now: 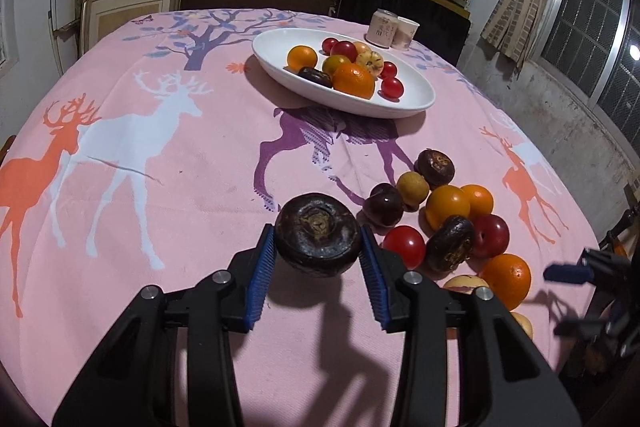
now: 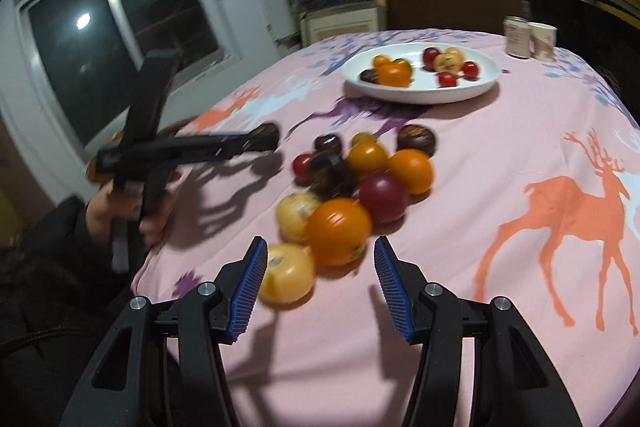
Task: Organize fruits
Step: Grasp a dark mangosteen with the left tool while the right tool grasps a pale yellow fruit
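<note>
My left gripper (image 1: 319, 251) is shut on a dark brown round fruit (image 1: 318, 233) and holds it above the pink cloth. In the right wrist view the left gripper (image 2: 256, 143) shows at the left with that fruit (image 2: 266, 137) at its tip. My right gripper (image 2: 320, 283) is open and empty, just short of an orange (image 2: 338, 231) and a yellow fruit (image 2: 286, 279) at the near edge of a loose pile of fruit (image 1: 452, 219). A white oval dish (image 1: 416, 99) at the far side holds several fruits; it also shows in the right wrist view (image 2: 486, 83).
Two paper cups (image 1: 392, 29) stand behind the dish. The table is covered by a pink deer-print cloth (image 1: 160, 147). Shelves and boxes stand behind the table. A window is at the left in the right wrist view.
</note>
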The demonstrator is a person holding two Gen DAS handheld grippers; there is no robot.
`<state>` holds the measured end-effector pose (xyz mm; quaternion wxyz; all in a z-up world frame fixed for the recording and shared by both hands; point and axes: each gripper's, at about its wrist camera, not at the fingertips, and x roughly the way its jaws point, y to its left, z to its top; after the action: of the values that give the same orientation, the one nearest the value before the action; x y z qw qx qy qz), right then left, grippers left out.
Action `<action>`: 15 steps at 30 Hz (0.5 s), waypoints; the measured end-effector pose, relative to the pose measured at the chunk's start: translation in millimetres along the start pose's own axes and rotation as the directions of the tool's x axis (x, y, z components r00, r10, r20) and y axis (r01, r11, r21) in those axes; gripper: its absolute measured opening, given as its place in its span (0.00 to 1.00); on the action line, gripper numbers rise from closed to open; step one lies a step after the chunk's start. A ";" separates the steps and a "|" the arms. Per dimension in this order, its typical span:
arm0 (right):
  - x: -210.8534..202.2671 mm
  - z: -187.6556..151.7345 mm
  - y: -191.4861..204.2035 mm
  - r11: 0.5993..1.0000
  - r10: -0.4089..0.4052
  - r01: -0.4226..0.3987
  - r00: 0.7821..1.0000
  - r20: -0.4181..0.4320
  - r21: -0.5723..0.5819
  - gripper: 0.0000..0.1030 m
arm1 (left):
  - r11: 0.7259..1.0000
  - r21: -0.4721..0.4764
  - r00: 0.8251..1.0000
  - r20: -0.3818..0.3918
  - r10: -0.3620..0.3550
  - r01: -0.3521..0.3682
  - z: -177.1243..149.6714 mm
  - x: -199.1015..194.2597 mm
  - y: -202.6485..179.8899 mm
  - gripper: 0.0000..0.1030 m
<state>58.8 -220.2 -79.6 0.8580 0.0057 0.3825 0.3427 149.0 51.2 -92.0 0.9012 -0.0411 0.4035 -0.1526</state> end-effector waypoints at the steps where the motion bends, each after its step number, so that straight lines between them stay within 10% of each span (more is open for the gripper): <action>1: 1.5 -1.7 5.3 1.000 0.009 -0.009 1.000 -0.011 -0.014 0.54 | 1.000 0.000 1.000 0.004 0.000 0.000 0.3 -0.5 -0.1 0.40; 15: 32.3 -10.5 31.6 0.993 -0.110 0.106 0.991 -0.072 -0.059 0.42 | 1.000 -0.001 1.000 0.011 -0.005 0.005 -2.9 -3.3 -1.6 0.40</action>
<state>48.7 -179.6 -99.5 0.8603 -0.0517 0.4045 0.3061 144.4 50.8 -91.3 0.9030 -0.0431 0.3987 -0.1545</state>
